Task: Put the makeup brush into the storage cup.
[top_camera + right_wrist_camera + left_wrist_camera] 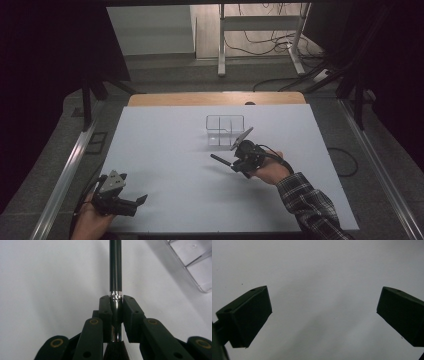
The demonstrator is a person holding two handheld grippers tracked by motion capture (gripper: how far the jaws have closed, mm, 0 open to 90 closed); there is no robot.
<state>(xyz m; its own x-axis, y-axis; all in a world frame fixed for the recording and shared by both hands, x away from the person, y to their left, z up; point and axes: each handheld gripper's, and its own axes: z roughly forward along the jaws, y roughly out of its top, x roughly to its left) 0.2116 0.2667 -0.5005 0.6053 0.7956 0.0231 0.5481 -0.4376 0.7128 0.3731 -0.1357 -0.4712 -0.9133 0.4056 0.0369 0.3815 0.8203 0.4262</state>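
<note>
White table (165,150) under dim light, left gripper (136,202) lower left with jaws spread wide and empty, right gripper (235,164) centre-right clamped on black brush (115,272), clear tray (225,129) just above it.

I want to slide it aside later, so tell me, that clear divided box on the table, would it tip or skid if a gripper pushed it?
The clear divided box looks like thin, empty plastic, so probably light; it may skid easily on the smooth white table. It sits low and wide, so tipping seems unlikely. Its thin walls could crack under a hard squeeze.
</note>
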